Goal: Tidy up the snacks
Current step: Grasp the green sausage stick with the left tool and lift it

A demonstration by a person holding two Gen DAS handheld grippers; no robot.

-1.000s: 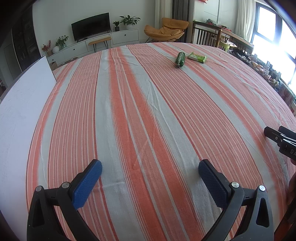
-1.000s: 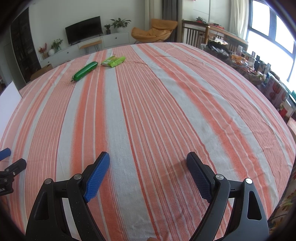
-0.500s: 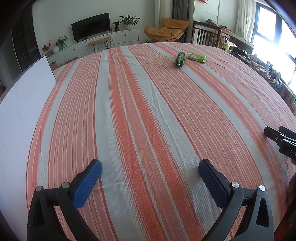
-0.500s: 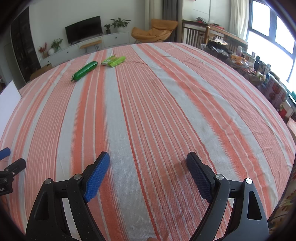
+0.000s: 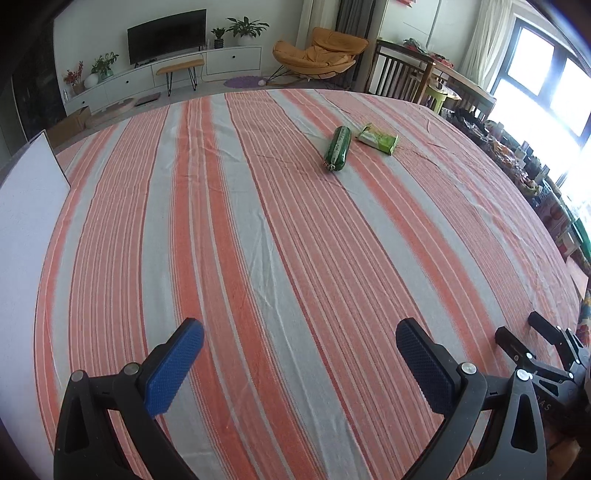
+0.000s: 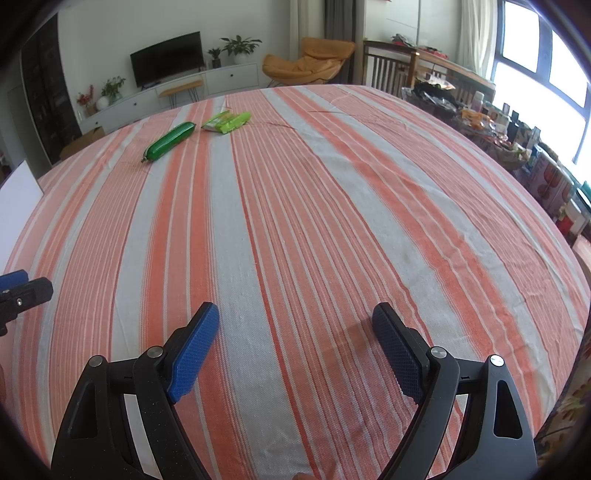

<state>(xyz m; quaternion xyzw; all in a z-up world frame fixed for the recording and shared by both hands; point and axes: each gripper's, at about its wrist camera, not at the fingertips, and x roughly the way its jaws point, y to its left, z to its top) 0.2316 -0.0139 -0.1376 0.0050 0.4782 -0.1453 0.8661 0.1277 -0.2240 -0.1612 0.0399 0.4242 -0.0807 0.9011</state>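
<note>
Here, the left gripper (image 5: 299,345) and right gripper (image 6: 295,328) hover near the bench's (image 6: 332,221) near edge, jaws wide and empty; the green sausage pack (image 6: 169,141) and wafer packet (image 6: 227,122) lie side by side towards the far edge, awaiting pickup.

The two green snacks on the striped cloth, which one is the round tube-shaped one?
The dark green sausage-shaped pack, tied at its end. The flat light green packet lies just beside it.

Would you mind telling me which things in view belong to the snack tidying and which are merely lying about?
For the job:
- green sausage, lying on the tablecloth
- green packet, just beside it
- left gripper, open
- right gripper, open

Lying about:
- tablecloth
- white board, at the left edge
- TV
- orange chair
</note>
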